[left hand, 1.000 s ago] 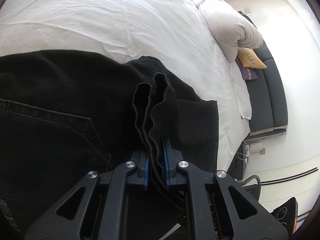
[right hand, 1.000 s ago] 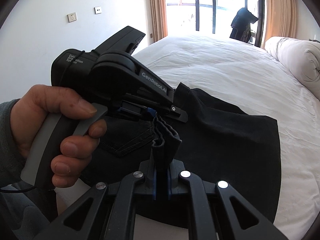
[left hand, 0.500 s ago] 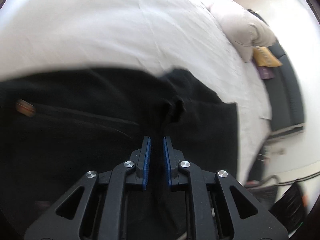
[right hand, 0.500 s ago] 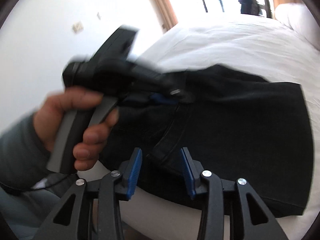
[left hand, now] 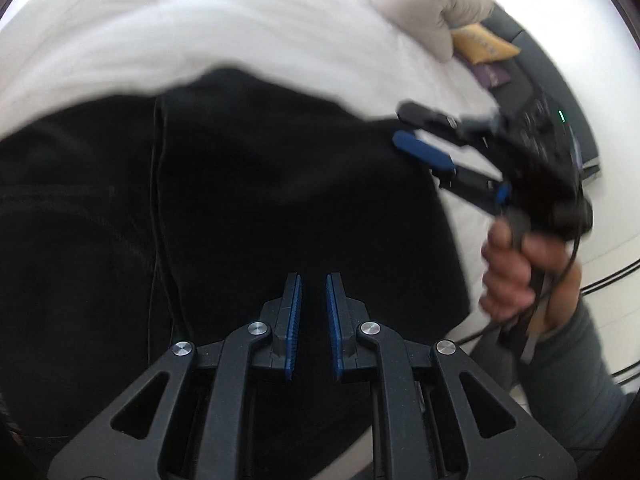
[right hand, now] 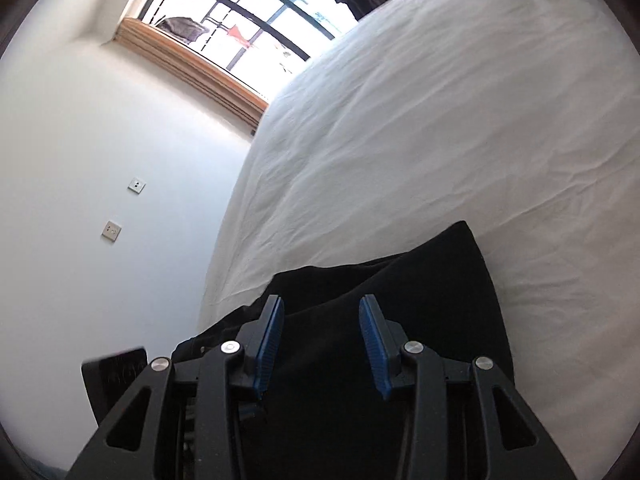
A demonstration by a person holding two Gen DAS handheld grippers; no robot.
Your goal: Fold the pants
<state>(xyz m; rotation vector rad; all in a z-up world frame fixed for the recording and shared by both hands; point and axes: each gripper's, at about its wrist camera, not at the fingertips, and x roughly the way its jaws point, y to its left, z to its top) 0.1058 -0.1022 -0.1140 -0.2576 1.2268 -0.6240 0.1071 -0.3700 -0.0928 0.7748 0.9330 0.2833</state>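
Note:
The black pants [left hand: 260, 184] lie folded flat on the white bed [left hand: 200, 24], near its front edge. My left gripper [left hand: 312, 284] hovers just above the fabric with a small gap between its blue pads and holds nothing. My right gripper [right hand: 322, 312] is wide open and empty over the pants [right hand: 400, 320] at the bed's corner. In the left wrist view the right gripper [left hand: 424, 136] appears blurred at the pants' right edge, held by a hand [left hand: 516, 272].
A rolled white duvet [left hand: 424, 8] and a yellow cushion [left hand: 484, 46] lie at the far end of the bed. A dark sofa [left hand: 560, 92] stands to the right. A window [right hand: 256, 12] and a white wall [right hand: 80, 160] are to the left.
Both grippers have let go of the bunched pants fabric and opened. The pants now lie flat. The right gripper has swung away to the pants' right side.

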